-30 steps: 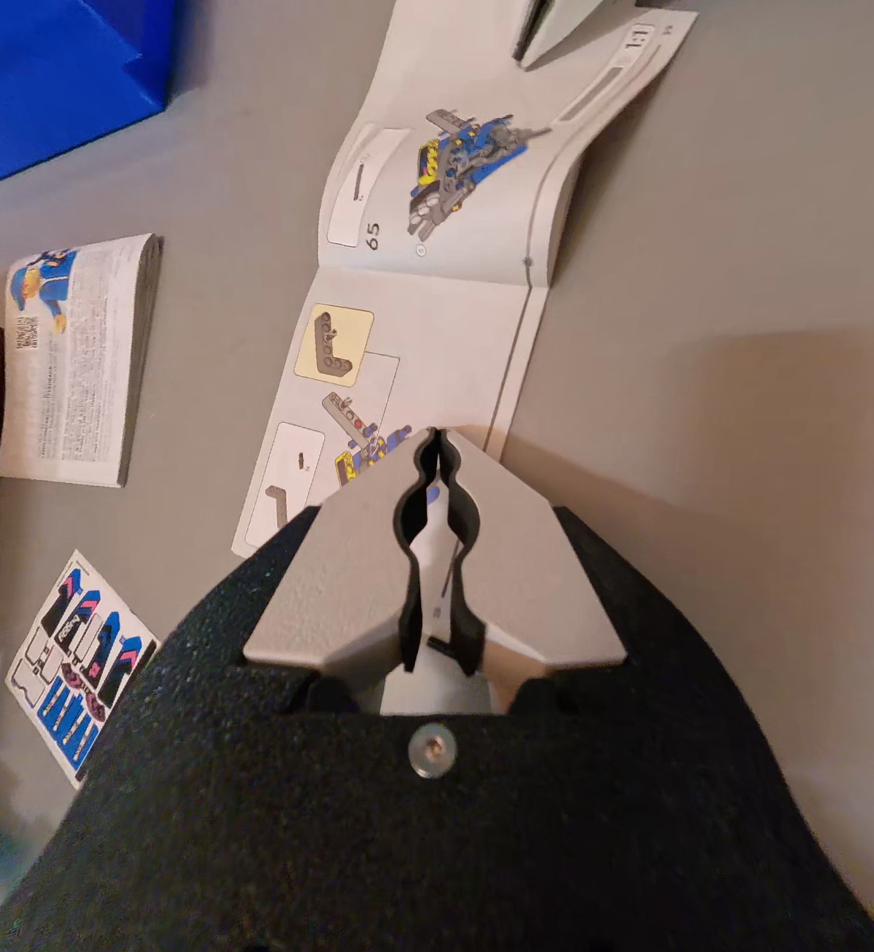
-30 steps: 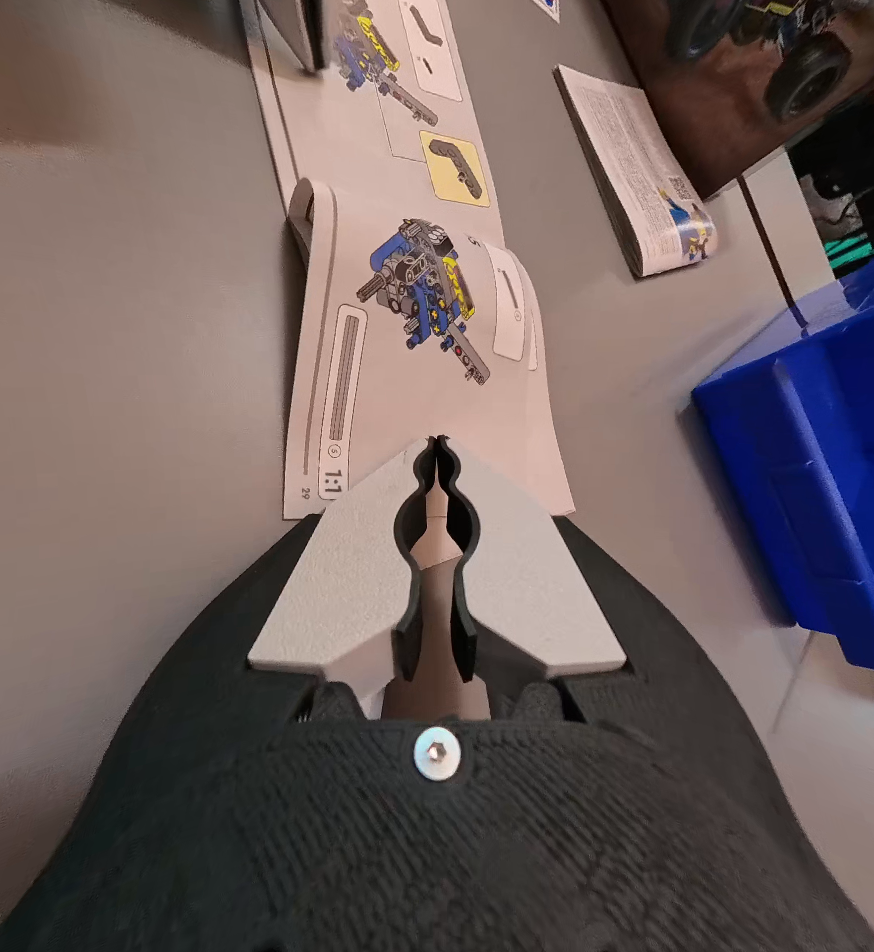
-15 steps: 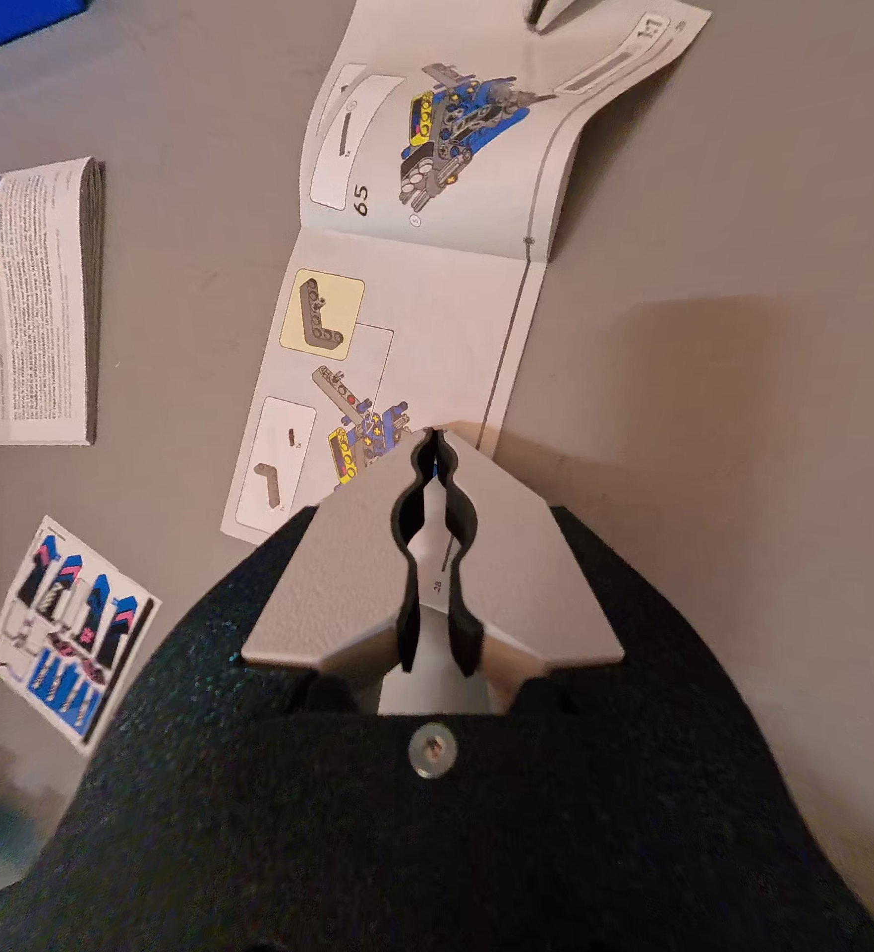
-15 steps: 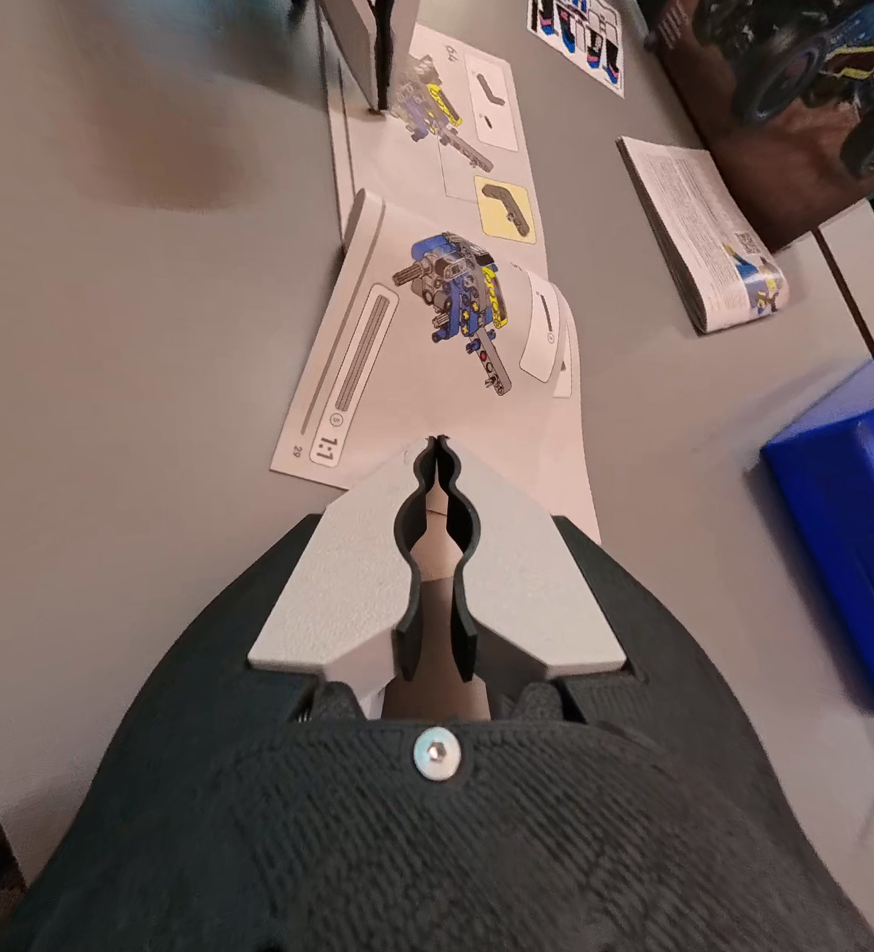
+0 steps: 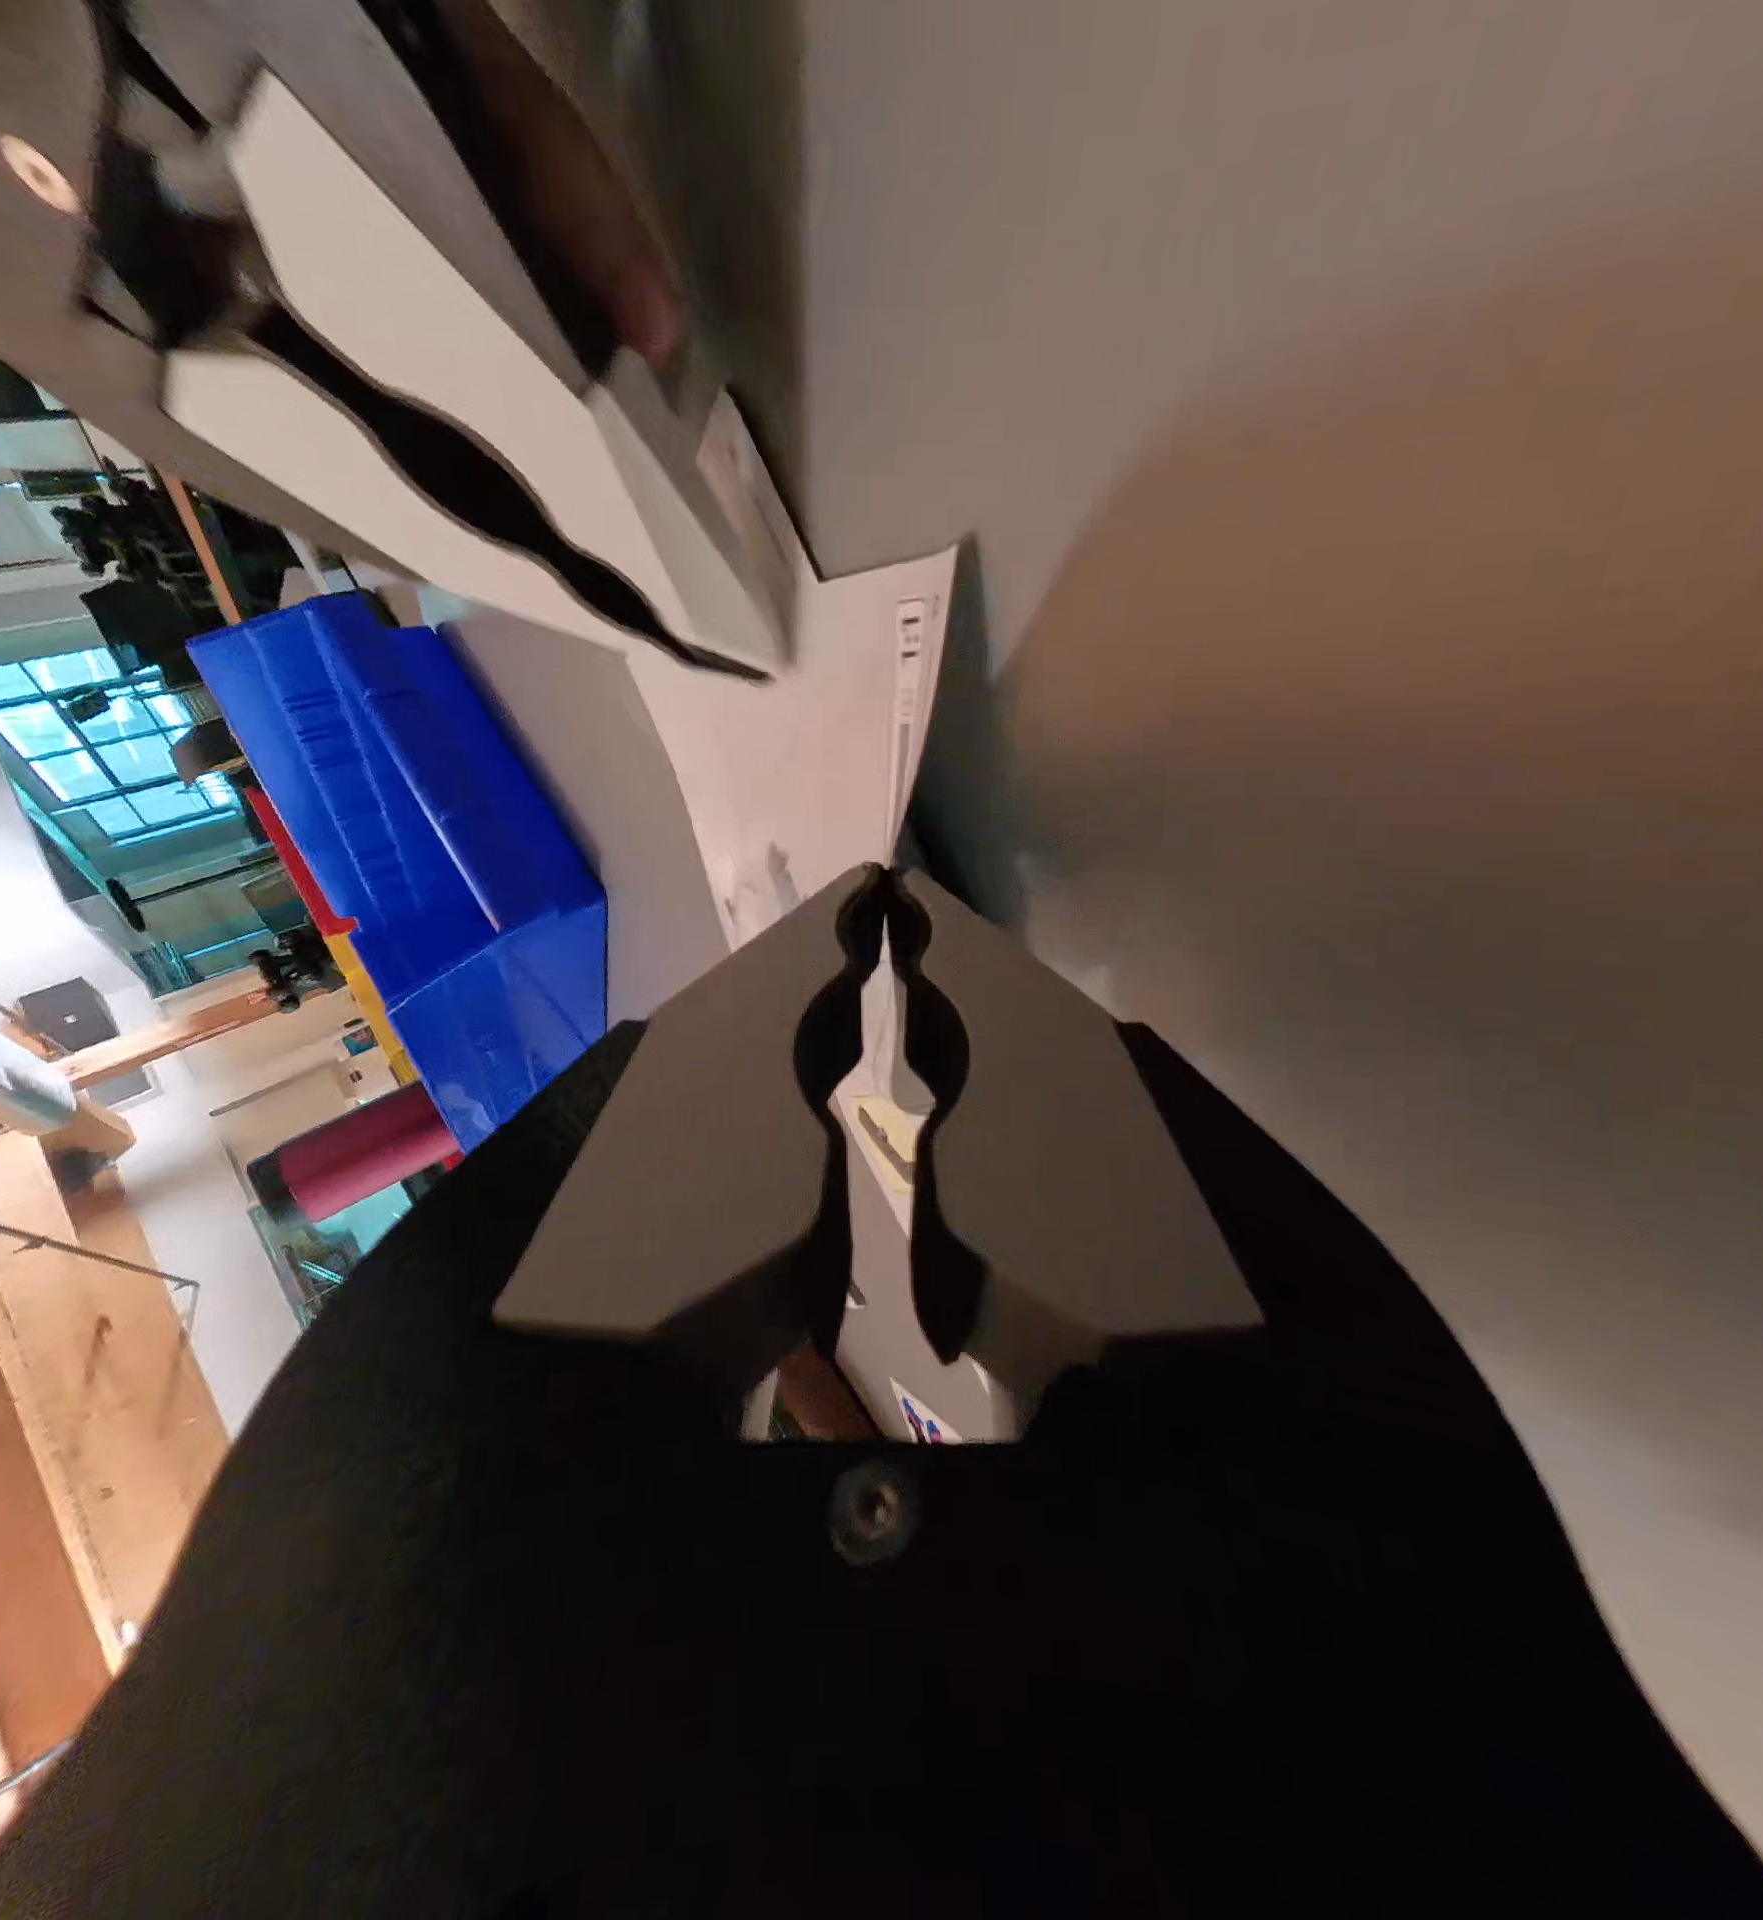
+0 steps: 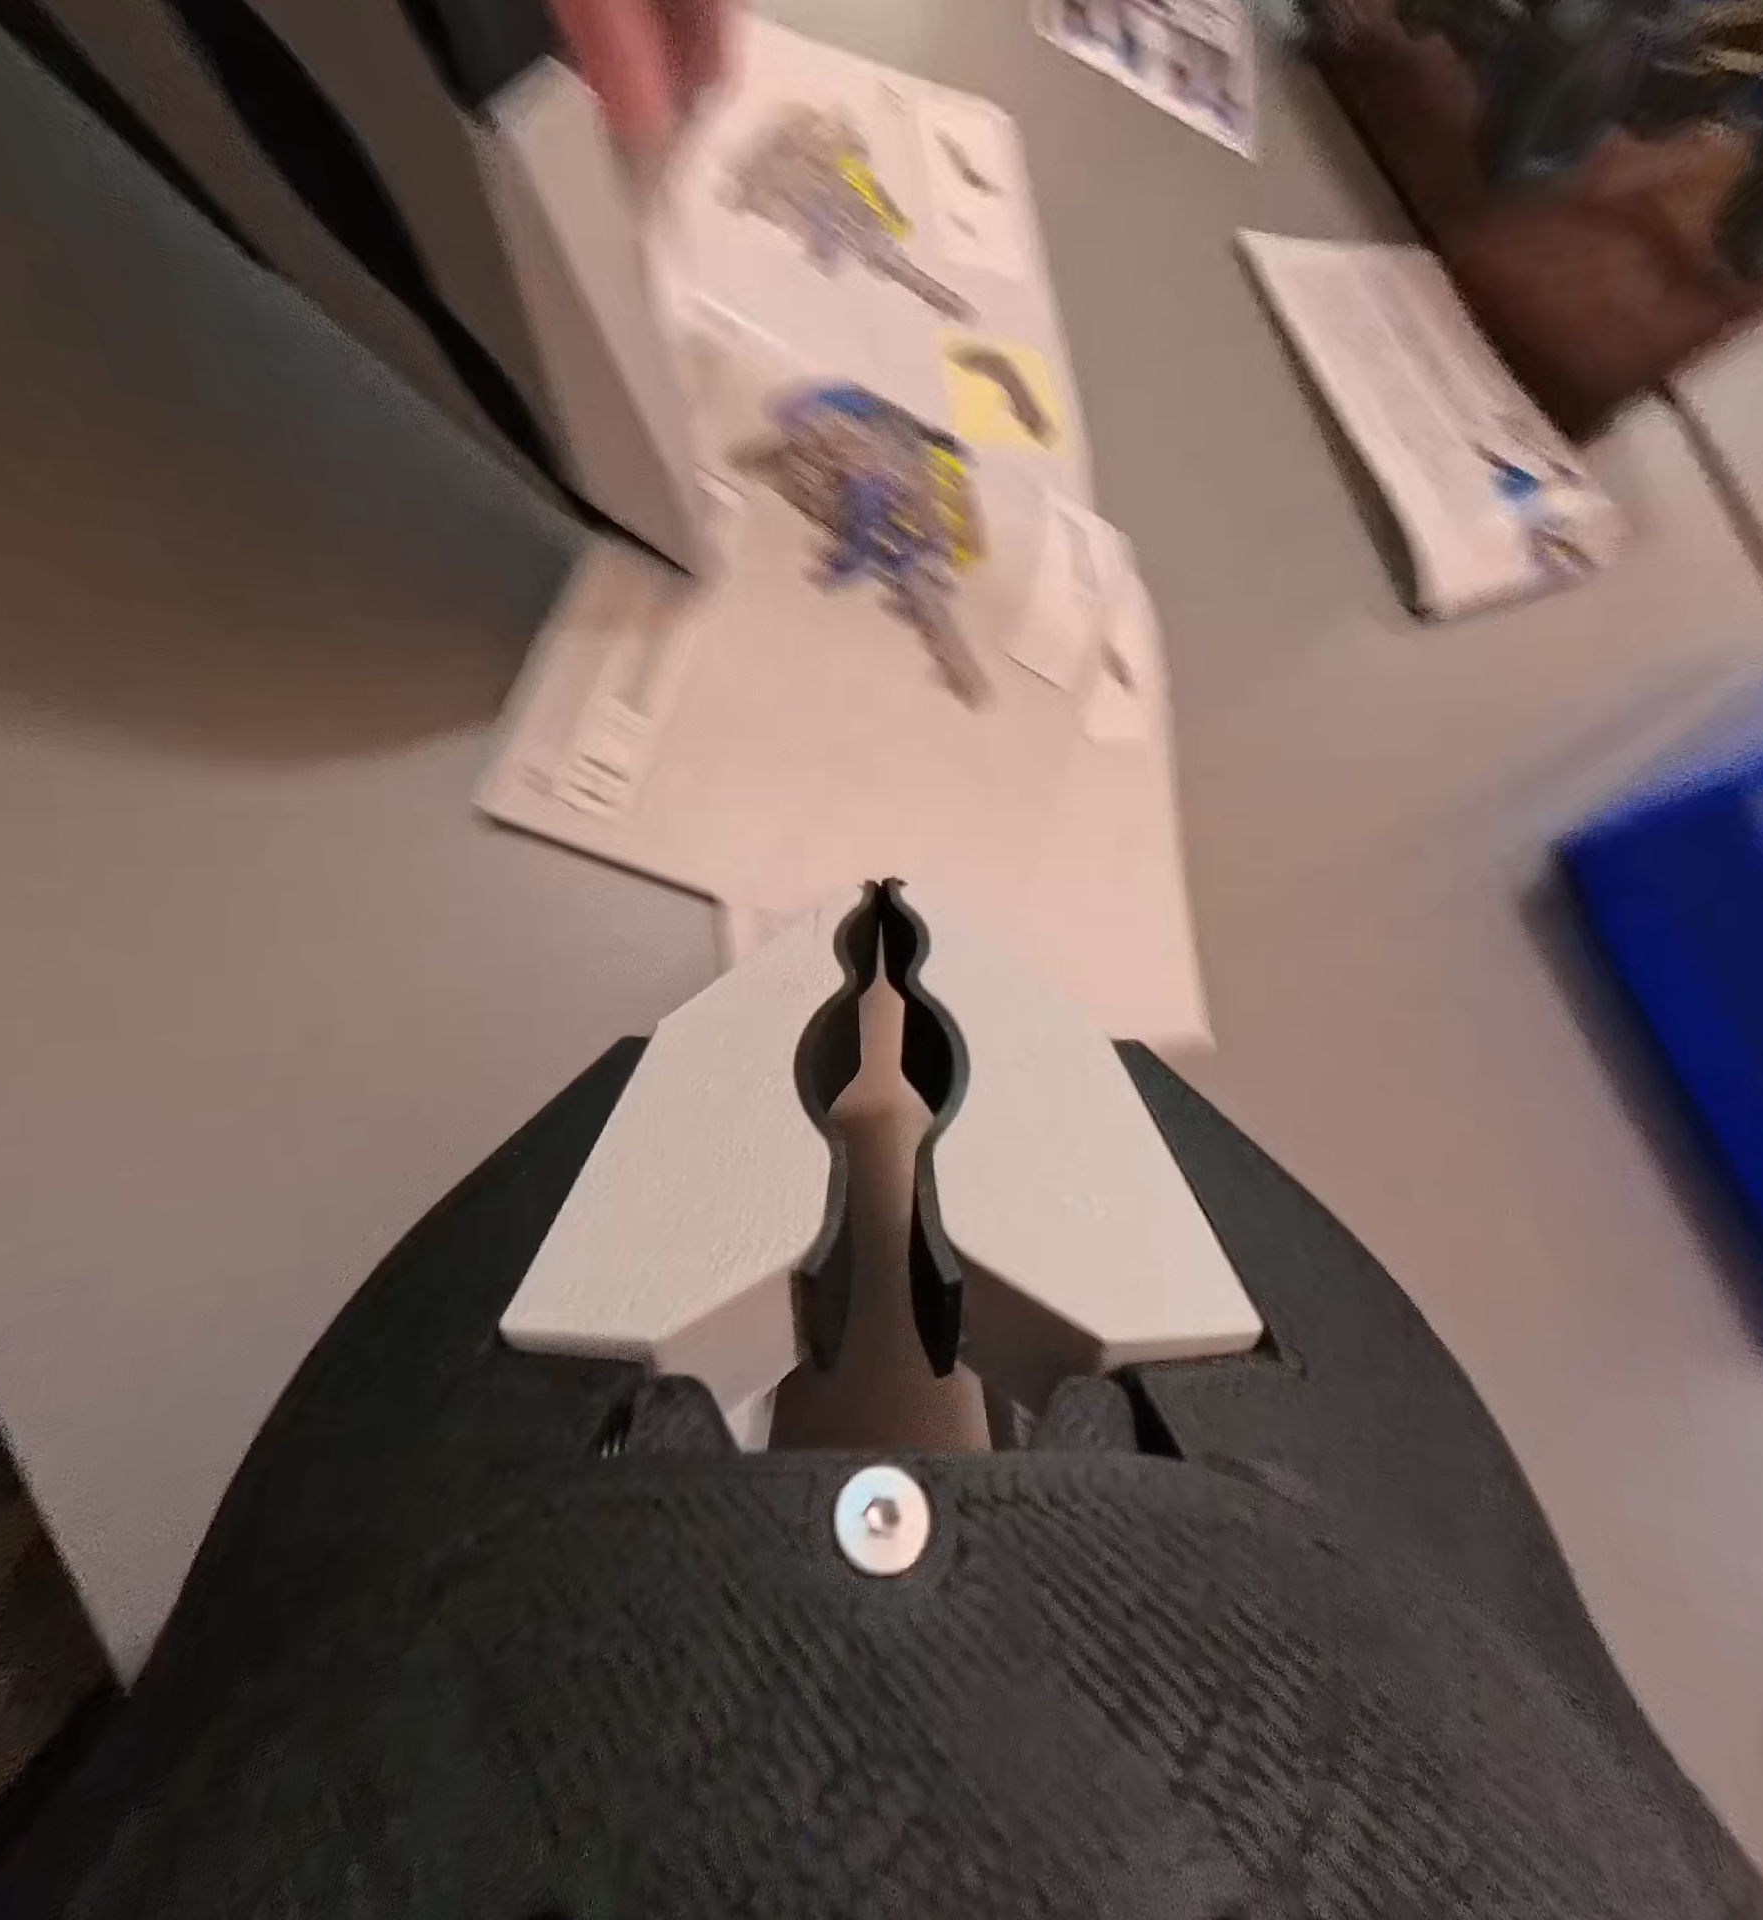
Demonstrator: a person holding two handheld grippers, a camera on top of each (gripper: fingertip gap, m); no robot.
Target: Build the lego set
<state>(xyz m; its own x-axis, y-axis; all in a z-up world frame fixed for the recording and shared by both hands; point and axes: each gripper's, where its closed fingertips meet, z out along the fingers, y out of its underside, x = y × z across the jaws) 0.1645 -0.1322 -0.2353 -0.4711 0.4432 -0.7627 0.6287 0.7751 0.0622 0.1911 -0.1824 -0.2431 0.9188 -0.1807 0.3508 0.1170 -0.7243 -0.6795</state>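
An open white instruction booklet [image 6: 856,790] with printed drawings of a blue and yellow model lies on the grey table [image 6: 233,935]. My right gripper [image 6: 882,888] is shut and empty, with its tips just over the booklet's near edge. My left gripper [image 5: 882,878] is shut and empty. It is rolled on its side, low over the table, and its tips point along the booklet [image 5: 815,748]. In the right wrist view, the left gripper [image 6: 685,556] comes down with its tip at the booklet's left page. In the left wrist view, the right gripper [image 5: 742,665] hangs close above the page. Both views are blurred.
A blue bin [image 6: 1729,987] stands to the right of the booklet; it also shows in the left wrist view [image 5: 420,831]. A folded leaflet [image 6: 1407,416], a sticker sheet [image 6: 1157,52] and a brown box [image 6: 1635,208] lie beyond. The table's edge [image 6: 35,1403] runs along the lower left. Spacing between my two grippers at the tips: around 6 cm.
My left gripper has rolled sideways and dropped low towards the booklet, close to the right gripper. My right gripper has drawn back to the booklet's near edge. Both stayed shut.
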